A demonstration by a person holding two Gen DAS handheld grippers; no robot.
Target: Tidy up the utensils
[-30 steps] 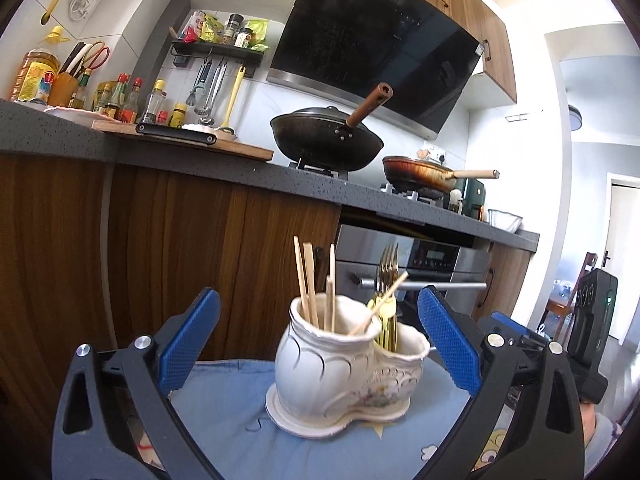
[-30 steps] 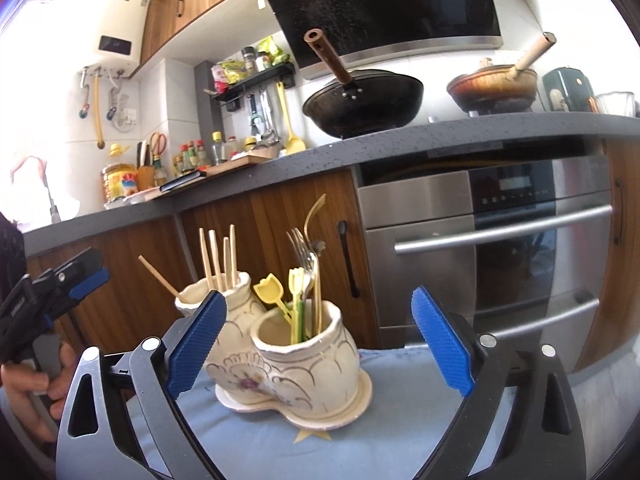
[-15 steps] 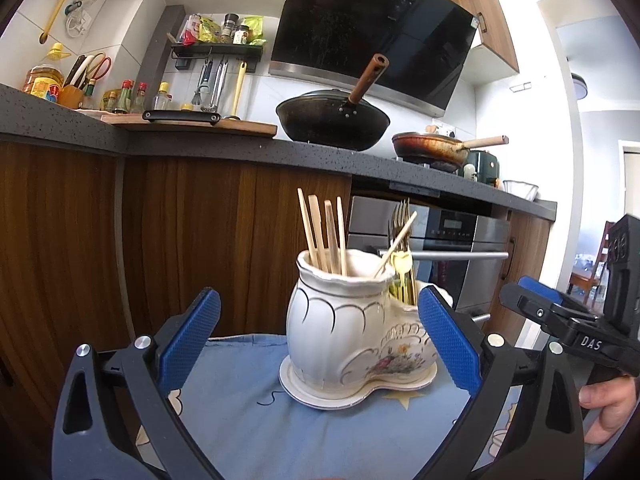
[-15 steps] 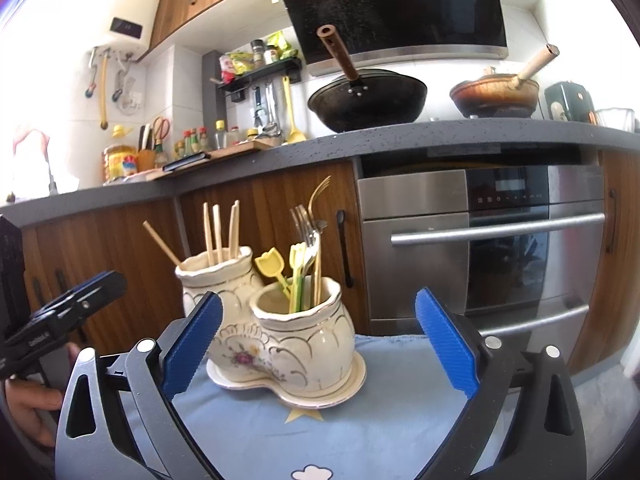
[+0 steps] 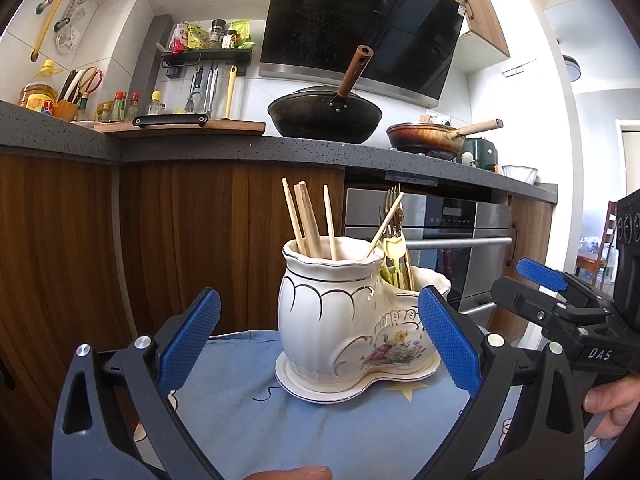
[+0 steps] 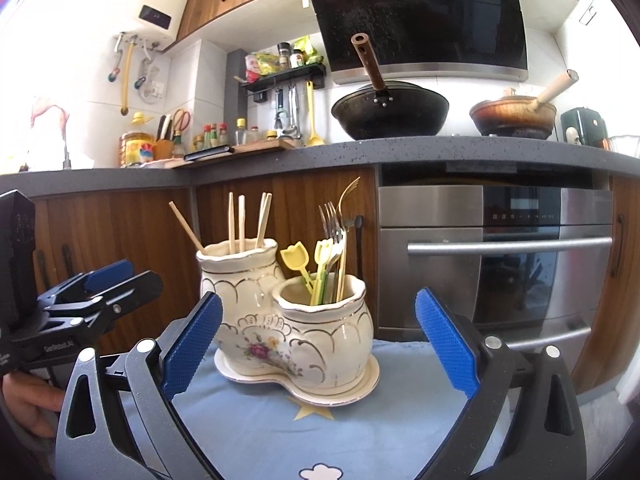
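Note:
A white ceramic double-pot utensil holder (image 5: 344,320) (image 6: 296,328) with gold trim and flowers stands on a blue cloth (image 5: 360,428) (image 6: 360,432). One pot holds several wooden chopsticks (image 5: 308,220) (image 6: 242,222). The other pot holds metal forks (image 6: 334,220) and yellow tulip-topped picks (image 6: 295,258). My left gripper (image 5: 316,340) is open and empty, with the holder just beyond its fingers. My right gripper (image 6: 318,342) is open and empty, facing the holder from the other side. Each gripper shows at the edge of the other's view.
Wooden cabinet fronts (image 5: 180,232) and a steel oven (image 6: 496,256) stand behind the cloth. On the grey counter (image 6: 400,152) above are a black wok (image 6: 390,114), a brown pan (image 6: 514,116), a cutting board and bottles.
Both grippers have dropped lower and shifted slightly, so the holder sits higher and nearer in both views. Both stay open and empty.

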